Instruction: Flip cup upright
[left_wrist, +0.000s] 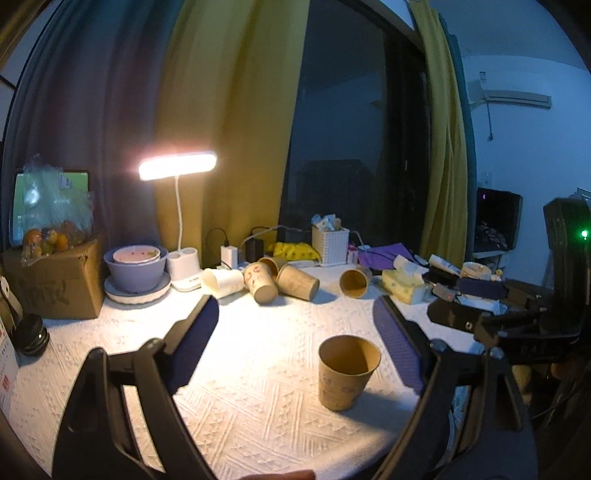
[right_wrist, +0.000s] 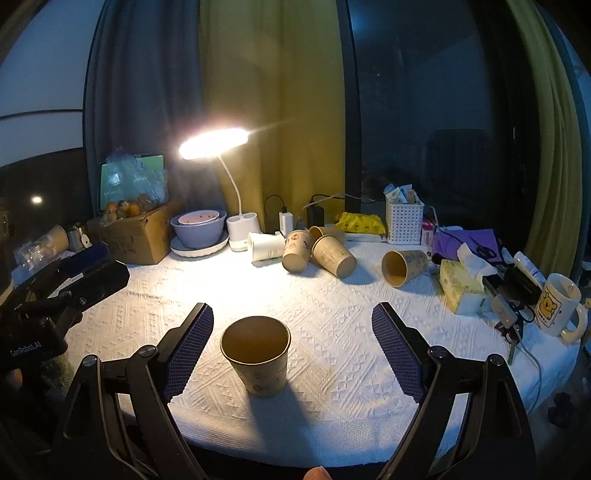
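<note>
Paper cup (right_wrist: 256, 354) is seen standing upright, mouth up, on the near part of the white textured tablecloth (right_wrist: 332, 332), between the spread fingers of the right gripper (right_wrist: 291, 347) and nearer its left pad; neither blue pad (right_wrist: 188, 347) is seen touching it. The jaws are held wide apart and nothing is gripped. In the left wrist view the same cup (left_wrist: 347, 371) is found just inside the right pad of the left gripper (left_wrist: 295, 345), whose fingers (left_wrist: 194, 343) are likewise spread wide and empty. Farther back, a cluster of brown cups (right_wrist: 321, 251) is seen lying on its side beside a tipped white cup (right_wrist: 266, 245), and one more fallen cup (right_wrist: 402, 266) lies to the right. A lit desk lamp (right_wrist: 214, 142), a purple bowl (right_wrist: 199, 229), a cardboard box (right_wrist: 140, 236), a white basket (right_wrist: 404, 221), a tissue box (right_wrist: 461, 288) and a bear mug (right_wrist: 557, 306) are ranged along the far and right edges
</note>
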